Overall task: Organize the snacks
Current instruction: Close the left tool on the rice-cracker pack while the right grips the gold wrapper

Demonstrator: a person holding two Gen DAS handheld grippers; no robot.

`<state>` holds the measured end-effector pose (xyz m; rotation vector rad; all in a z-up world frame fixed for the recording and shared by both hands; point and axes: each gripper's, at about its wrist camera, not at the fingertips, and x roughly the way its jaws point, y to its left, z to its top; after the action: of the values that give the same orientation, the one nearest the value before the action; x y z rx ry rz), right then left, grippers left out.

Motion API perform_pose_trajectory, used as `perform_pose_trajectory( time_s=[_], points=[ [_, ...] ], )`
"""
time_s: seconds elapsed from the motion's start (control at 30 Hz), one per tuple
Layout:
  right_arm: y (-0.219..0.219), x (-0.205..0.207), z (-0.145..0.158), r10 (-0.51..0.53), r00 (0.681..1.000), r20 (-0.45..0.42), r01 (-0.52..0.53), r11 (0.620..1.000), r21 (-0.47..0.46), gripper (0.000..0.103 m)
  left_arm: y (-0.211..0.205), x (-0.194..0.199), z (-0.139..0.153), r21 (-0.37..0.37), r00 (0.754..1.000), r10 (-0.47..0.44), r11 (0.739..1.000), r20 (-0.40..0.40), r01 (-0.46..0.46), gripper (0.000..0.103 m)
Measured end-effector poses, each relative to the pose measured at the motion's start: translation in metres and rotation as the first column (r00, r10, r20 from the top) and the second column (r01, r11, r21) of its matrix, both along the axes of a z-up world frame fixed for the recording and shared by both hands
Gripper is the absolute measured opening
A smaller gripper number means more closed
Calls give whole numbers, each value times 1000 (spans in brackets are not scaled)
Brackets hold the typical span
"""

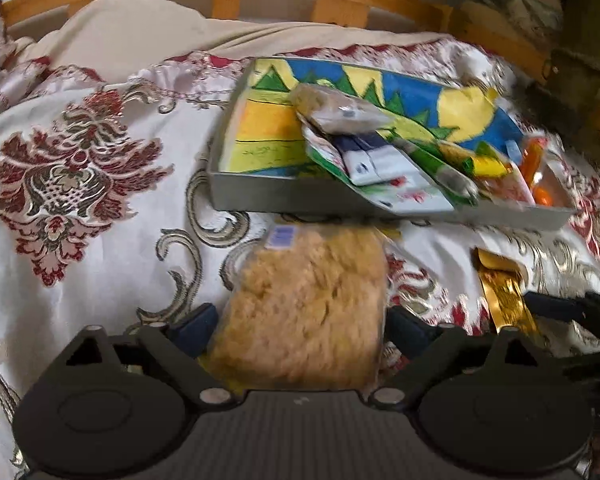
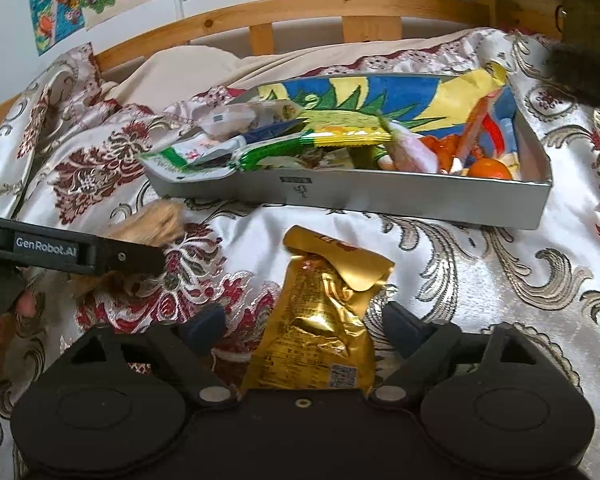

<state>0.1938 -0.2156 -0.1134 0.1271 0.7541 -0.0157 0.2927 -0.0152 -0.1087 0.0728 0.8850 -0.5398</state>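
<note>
A grey cardboard tray (image 1: 284, 198) with a colourful drawing inside holds several snack packets and stands on the bed; it also shows in the right wrist view (image 2: 380, 196). A clear bag of yellow crispy snack (image 1: 304, 304) lies between the fingers of my left gripper (image 1: 300, 326), which touch its sides. A gold foil packet (image 2: 320, 320) lies between the fingers of my right gripper (image 2: 302, 326); the jaws stand wide, beside it. The gold packet (image 1: 504, 292) shows in the left wrist view, and the left gripper's finger (image 2: 80, 254) in the right wrist view.
The bed has a white cover with red and silver ornament (image 1: 80, 184). A wooden headboard (image 2: 300, 12) runs along the back. A beige pillow (image 1: 148, 36) lies behind the tray. An orange fruit (image 2: 490, 169) sits in the tray's right end.
</note>
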Motion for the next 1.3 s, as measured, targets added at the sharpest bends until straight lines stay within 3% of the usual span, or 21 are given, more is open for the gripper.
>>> perform_pose_trajectory(
  time_s=[0.07,0.2,0.37,0.6,0.8,1.17,1.3],
  points=[
    [4,0,-1,15,1000,0,-15,1000,-14,77,-4,-4,1,3,1000,-16,1000,2,16,85],
    [9,-2,-1,31,1000,1,-31,999,-40,60,-7,-11,6,4,1000,-11,1000,-2,11,82],
    [9,-4,1,35,999,-4,-35,999,-32,53,-7,-31,14,-4,1000,-17,1000,-14,17,81],
    [18,-9,3,76,997,-11,-77,996,-55,54,-20,-50,18,53,1000,-21,998,-11,22,82],
    [19,-9,2,87,996,-13,-88,994,-72,53,-20,-49,16,42,1000,5,999,-20,-4,81],
    [26,-15,8,114,993,-7,-114,987,-111,34,-18,-64,21,41,997,54,998,-54,-52,76],
    [30,-24,16,126,992,0,-124,981,-146,20,-14,-75,27,24,994,90,996,-68,-89,76]
  ],
)
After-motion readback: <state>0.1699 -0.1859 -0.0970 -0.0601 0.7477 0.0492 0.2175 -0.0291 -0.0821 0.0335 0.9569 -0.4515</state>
